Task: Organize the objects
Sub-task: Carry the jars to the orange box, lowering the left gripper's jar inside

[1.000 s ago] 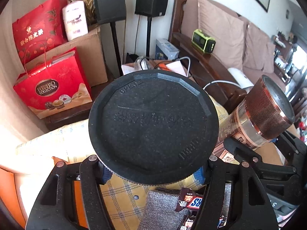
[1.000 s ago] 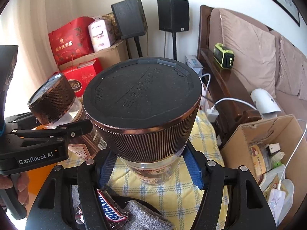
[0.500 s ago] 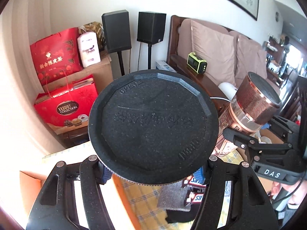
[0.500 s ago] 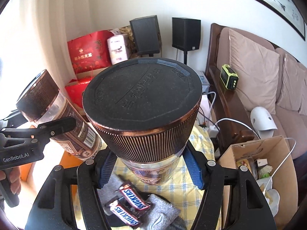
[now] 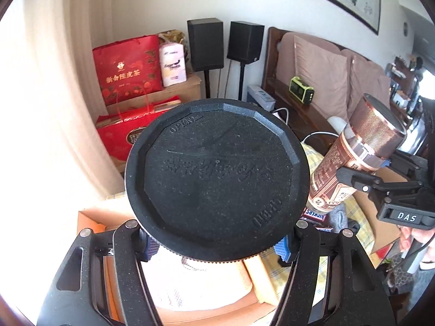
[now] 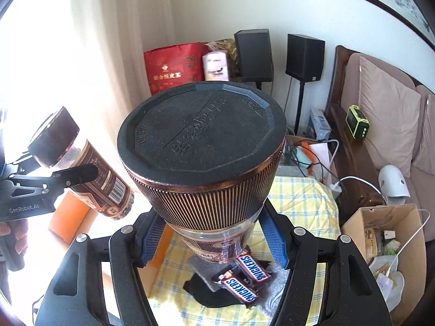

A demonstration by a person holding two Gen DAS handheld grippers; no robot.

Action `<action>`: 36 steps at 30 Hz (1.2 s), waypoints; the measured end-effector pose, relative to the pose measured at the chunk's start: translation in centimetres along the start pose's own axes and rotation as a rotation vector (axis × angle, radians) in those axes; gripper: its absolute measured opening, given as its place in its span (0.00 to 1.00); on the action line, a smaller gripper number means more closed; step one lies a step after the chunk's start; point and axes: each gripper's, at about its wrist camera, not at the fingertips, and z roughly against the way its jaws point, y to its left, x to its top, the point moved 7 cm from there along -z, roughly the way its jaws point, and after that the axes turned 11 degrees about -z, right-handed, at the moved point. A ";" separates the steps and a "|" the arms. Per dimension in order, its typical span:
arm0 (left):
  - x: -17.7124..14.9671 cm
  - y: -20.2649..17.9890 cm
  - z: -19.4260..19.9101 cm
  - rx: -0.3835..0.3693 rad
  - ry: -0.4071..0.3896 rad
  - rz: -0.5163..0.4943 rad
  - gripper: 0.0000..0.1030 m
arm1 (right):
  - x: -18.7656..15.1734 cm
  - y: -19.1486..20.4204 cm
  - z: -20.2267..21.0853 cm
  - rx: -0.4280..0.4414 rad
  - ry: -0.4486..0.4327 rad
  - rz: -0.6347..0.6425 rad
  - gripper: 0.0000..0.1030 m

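Copper-ribbed lid, black top, basically fills the left wrist view: the left gripper (image 5: 217, 247) has its fingers (image 5: 148, 244) pinching a jar (image 5: 217, 179) just under the lid, held up over an orange box (image 5: 89, 217). Off to the right you can see the second jar (image 5: 359, 157) clamped in the other tool.

Right wrist view, same deal: right gripper (image 6: 212, 244) fingers (image 6: 273, 240) squeezing its jar at the clear neck, hanging above the yellow checked cloth (image 6: 301, 201). Two Snickers bars (image 6: 244, 279) and a grey cloth (image 6: 204, 271) lie loose below.

So I'd say roughly midway: both jars are airborne, neither put away, and the candy's untouched.
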 end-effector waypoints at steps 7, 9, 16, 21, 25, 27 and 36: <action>-4.0 5.0 1.9 0.047 0.053 0.059 0.60 | -1.4 5.2 -0.4 0.061 0.026 0.058 0.66; -5.1 6.2 2.4 0.062 0.061 0.063 0.60 | -2.0 6.8 -0.7 0.077 0.036 0.080 0.65; -9.2 9.8 2.2 0.116 0.147 0.067 0.60 | -4.0 11.6 -1.5 0.142 0.075 0.132 0.66; -12.3 11.5 0.8 0.136 0.230 0.068 0.60 | -5.3 13.3 -2.2 0.179 0.105 0.145 0.66; -14.6 12.2 -0.7 0.130 0.306 0.074 0.60 | -6.4 14.1 -3.1 0.192 0.134 0.159 0.66; -15.5 12.4 -1.6 0.123 0.343 0.073 0.60 | -6.9 14.4 -3.4 0.193 0.146 0.163 0.65; -17.6 12.4 -4.7 0.061 0.473 0.058 0.60 | -7.8 15.0 -4.8 0.199 0.186 0.163 0.66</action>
